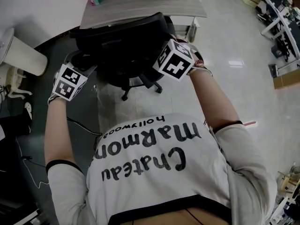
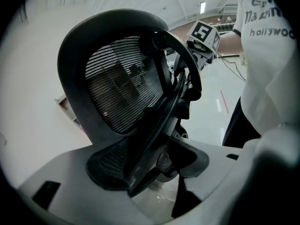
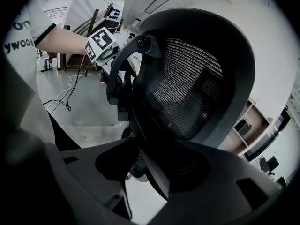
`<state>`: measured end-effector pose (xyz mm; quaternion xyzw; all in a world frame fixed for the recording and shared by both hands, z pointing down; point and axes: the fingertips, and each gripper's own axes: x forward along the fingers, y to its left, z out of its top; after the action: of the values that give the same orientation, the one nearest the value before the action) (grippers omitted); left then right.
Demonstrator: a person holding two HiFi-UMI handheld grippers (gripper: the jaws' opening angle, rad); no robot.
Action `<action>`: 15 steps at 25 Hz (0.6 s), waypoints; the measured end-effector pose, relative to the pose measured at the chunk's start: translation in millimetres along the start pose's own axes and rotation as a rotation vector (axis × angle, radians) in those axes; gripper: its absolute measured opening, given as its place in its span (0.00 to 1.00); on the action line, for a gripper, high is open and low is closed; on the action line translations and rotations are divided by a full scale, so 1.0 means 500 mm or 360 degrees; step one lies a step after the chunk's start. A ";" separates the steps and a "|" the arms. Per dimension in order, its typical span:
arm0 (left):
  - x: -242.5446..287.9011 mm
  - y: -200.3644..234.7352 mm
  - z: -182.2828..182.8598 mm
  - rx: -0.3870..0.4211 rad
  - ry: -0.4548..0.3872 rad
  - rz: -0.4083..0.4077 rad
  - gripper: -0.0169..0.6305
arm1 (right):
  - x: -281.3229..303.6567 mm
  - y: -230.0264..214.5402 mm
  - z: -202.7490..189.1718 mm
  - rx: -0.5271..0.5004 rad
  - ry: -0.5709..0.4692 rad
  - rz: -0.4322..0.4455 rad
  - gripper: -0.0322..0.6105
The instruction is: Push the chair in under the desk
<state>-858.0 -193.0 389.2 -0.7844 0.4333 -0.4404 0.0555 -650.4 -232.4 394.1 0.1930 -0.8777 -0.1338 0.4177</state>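
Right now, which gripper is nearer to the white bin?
Left. The left gripper sits between the white bin and the chair; the right gripper is beyond the chair.

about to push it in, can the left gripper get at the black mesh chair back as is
Likely yes: the left gripper straddles the rim of the black mesh chair back, jaws apart, nothing else in the way.

Chair point(image 1: 123, 37) close before the bench point(image 1: 140, 6), person point(image 1: 159, 172) behind it, left claw point(image 2: 154, 172) astride the backrest's left edge, right claw point(image 3: 143, 170) astride its right edge, both loose.
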 end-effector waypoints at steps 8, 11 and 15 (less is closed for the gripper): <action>0.003 0.009 -0.004 -0.0003 0.0004 -0.0004 0.43 | 0.005 0.001 0.003 -0.0015 0.0024 -0.0002 0.39; 0.004 0.011 -0.004 0.0000 0.0006 -0.0008 0.43 | 0.004 0.002 0.002 -0.0012 0.0028 -0.0012 0.39; 0.003 0.008 0.005 0.0022 -0.0030 -0.0016 0.43 | -0.004 0.005 0.001 -0.0020 0.0009 -0.0029 0.39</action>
<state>-858.6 -197.2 386.9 -0.7903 0.4257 -0.4362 0.0629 -650.4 -229.3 393.5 0.1987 -0.8739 -0.1426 0.4202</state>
